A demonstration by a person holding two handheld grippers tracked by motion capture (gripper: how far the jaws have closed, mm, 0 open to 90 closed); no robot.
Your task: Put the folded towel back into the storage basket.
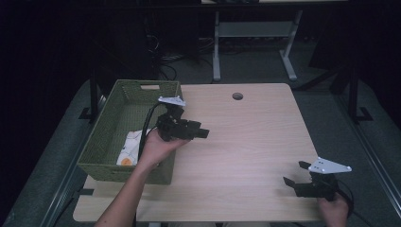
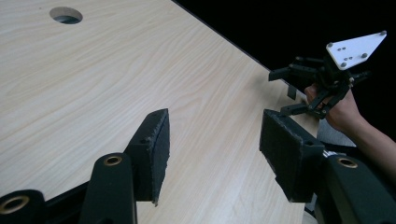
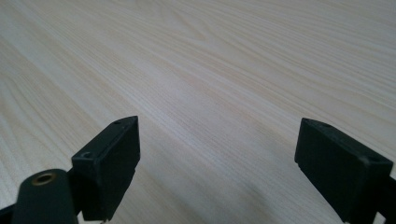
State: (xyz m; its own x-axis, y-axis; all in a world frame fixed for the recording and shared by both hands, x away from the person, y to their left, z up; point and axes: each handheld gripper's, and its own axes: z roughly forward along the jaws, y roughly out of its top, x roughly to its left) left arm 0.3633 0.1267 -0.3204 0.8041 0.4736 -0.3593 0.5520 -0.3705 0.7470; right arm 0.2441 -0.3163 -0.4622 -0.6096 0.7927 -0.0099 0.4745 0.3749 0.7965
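Note:
My left gripper (image 1: 203, 132) is held above the wooden table (image 1: 250, 142), just right of a green basket (image 1: 106, 137), with its jaws pointing right. In the left gripper view its jaws stand open (image 2: 215, 149) over bare wood, nothing between them. My right gripper (image 1: 295, 173) rests low near the table's front right corner, jaws aimed left and apart. The right gripper view has both black jaws spread wide (image 3: 217, 154) over bare tabletop. The left gripper view also catches the right gripper (image 2: 280, 92) farther off, in a hand at the table's edge.
Inside the green basket lies a white cloth (image 1: 130, 146) with orange marks. A round cable hole (image 1: 238, 96) sits near the table's far edge, also in the left gripper view (image 2: 66, 15). Desk legs (image 1: 216, 56) and cables stand on the dark floor behind.

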